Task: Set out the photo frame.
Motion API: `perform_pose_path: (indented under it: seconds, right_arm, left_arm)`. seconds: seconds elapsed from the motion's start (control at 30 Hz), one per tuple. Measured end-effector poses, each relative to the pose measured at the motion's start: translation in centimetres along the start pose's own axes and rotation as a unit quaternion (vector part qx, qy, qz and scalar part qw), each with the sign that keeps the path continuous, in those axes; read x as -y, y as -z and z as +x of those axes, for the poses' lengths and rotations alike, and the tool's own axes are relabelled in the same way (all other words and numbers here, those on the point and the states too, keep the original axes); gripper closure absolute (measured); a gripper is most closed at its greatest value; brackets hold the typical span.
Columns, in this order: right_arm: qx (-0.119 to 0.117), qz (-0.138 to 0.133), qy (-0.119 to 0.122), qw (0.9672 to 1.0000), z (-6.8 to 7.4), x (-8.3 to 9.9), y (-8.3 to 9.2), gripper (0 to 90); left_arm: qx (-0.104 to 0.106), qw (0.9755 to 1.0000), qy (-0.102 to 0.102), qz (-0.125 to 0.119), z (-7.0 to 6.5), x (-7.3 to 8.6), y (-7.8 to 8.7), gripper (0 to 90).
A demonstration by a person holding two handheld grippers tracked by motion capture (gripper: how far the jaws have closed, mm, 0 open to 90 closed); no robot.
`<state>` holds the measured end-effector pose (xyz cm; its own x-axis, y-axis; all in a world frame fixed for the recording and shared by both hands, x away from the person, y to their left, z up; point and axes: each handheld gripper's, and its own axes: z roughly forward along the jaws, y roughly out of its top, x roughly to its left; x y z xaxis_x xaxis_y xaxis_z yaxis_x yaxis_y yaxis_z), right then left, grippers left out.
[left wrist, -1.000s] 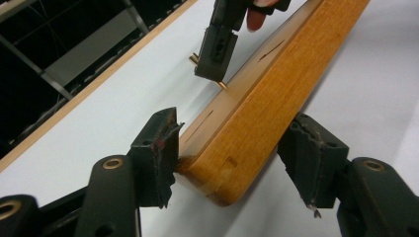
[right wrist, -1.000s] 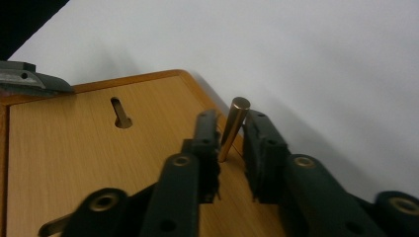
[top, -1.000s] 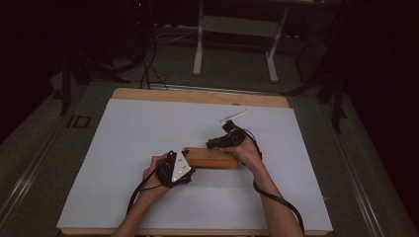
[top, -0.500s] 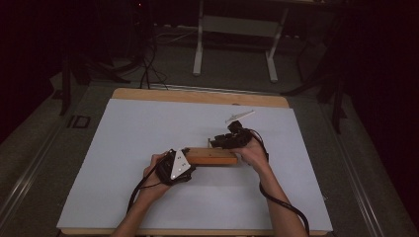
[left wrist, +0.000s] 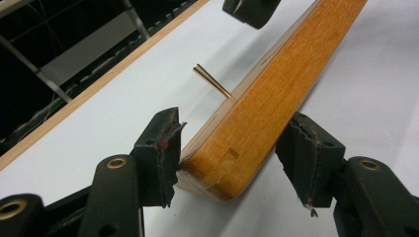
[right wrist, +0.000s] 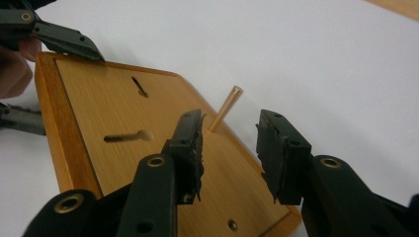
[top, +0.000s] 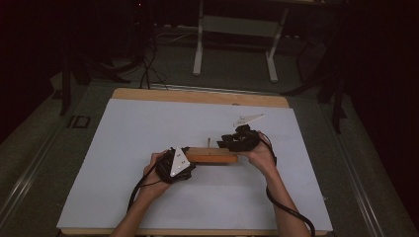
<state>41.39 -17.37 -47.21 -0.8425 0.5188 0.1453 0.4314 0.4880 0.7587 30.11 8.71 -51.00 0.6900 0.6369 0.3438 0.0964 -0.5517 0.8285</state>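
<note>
Wooden board (top: 211,156) on table (top: 123,148); peg (right wrist: 226,108) upright in board's far edge.

flat orange-brown wooden board (left wrist: 276,94), varnished and smooth with a soft sheen; slim brass-coloured metal pin (right wrist: 226,107) shines; matt white tabletop (top: 148,128); ridged black gripper pads (left wrist: 309,153).

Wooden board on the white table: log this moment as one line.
left tool: clamps wooden board end | right tool: jaws just opening, apart over board, nothing held | brass pin: upright in board
</note>
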Motion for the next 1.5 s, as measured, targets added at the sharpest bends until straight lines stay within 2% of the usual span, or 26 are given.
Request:
perform_pose_path:
  seconds: [0.2,0.67,1.37,1.5]
  right_arm:
    - [0.008,-0.007,0.007,0.9999,0.0,0.3,0.8,61.7]
    - [0.024,-0.013,0.007,0.9996,-0.3,1.7,1.7,62.1]
    - [0.049,-0.02,-0.009,0.9985,-1.2,4.2,3.2,62.3]
    - [0.057,-0.015,0.001,0.9982,-1.3,4.7,3.5,62.3]
  left_arm:
    - [0.0,1.0,0.001,0.0,0.0,0.0,0.0,43.2]
    - [-0.002,1.0,0.004,0.002,0.1,-0.1,0.0,43.1]
    - [-0.001,1.0,0.008,0.0,0.2,-0.2,-0.1,43.2]
    - [-0.001,1.0,0.01,0.0,0.2,-0.2,-0.1,43.1]
